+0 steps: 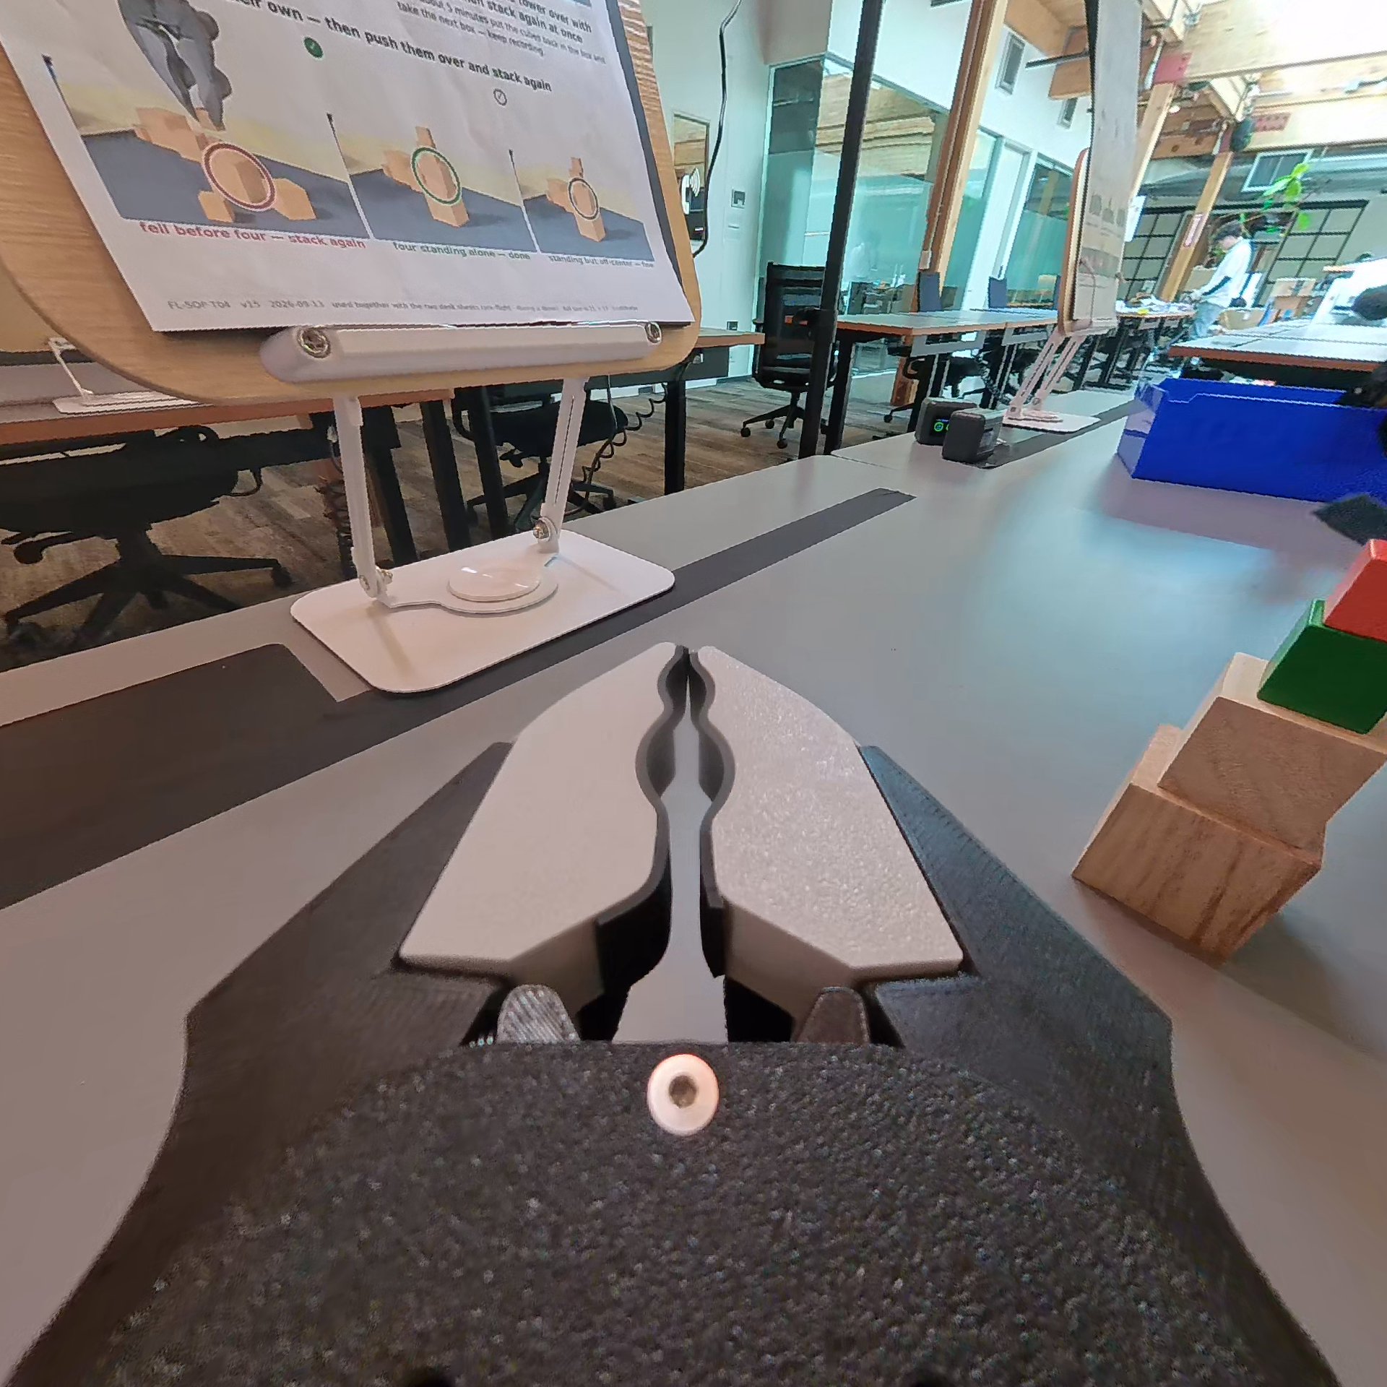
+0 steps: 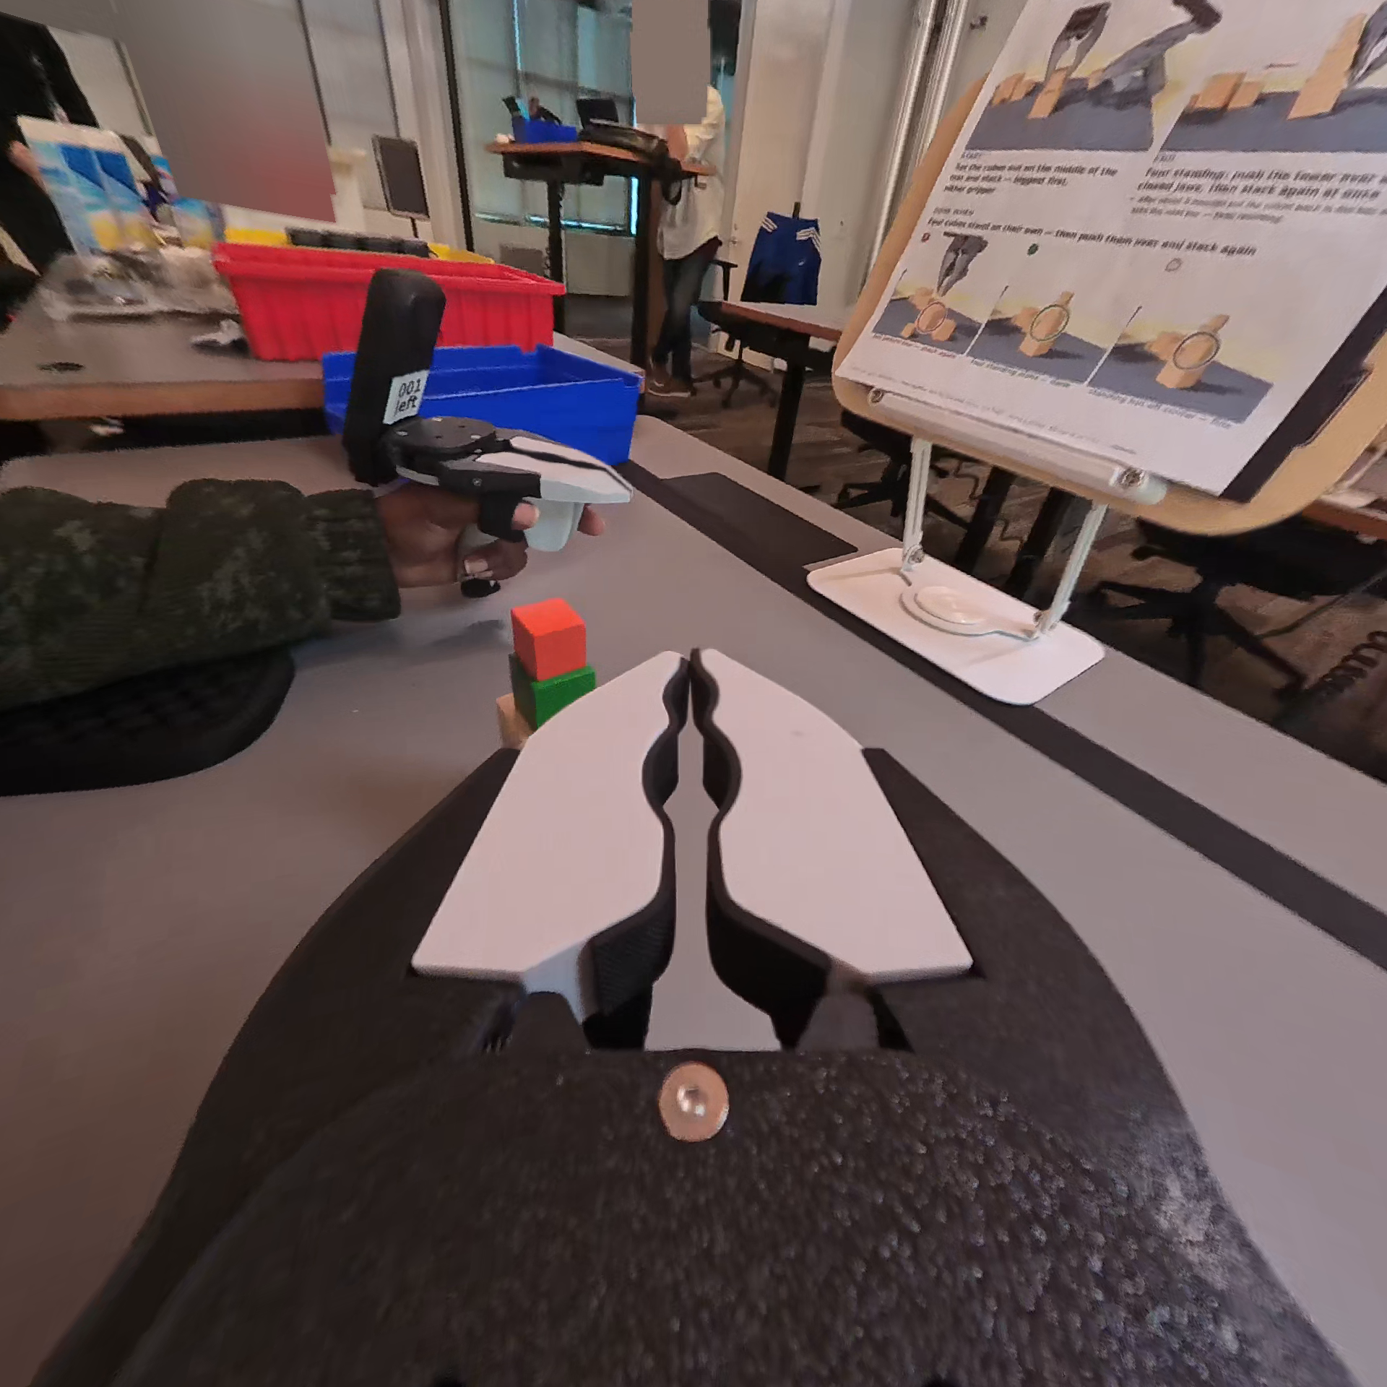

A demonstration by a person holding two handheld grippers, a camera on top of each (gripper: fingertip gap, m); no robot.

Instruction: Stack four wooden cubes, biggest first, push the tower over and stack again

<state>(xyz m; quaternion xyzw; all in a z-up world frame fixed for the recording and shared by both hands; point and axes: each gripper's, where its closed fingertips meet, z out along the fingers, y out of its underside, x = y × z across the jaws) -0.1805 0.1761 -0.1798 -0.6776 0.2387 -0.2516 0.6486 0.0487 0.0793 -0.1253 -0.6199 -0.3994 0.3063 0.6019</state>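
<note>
A tower of cubes stands on the grey table (image 1: 976, 675). In the left wrist view it is at the right edge: a big plain wooden cube (image 1: 1193, 871) at the bottom, a smaller plain one (image 1: 1268, 773) on it, then a green cube (image 1: 1321, 675) and a red cube (image 1: 1362, 593) on top. In the right wrist view the red cube (image 2: 548, 638) and green cube (image 2: 555, 694) show just left of my fingertips, with a wooden cube's corner (image 2: 512, 720) below. My left gripper (image 1: 687, 657) is shut and empty, left of the tower; it also shows in the right wrist view (image 2: 593, 480). My right gripper (image 2: 690, 660) is shut and empty, beside the tower.
A white stand (image 1: 480, 600) holding an instruction sheet (image 1: 360, 150) sits at the table's far edge, on a black strip (image 1: 788, 540). A blue bin (image 1: 1261, 435) lies behind the tower, a red bin (image 2: 375, 300) beyond it. A black pad (image 2: 135, 720) lies under the person's sleeve (image 2: 165, 570). Left tips to right tips: about 25 centimetres. My left tips are about 20 centimetres from the red cube (image 2: 548, 638), my right tips only 8 centimetres.
</note>
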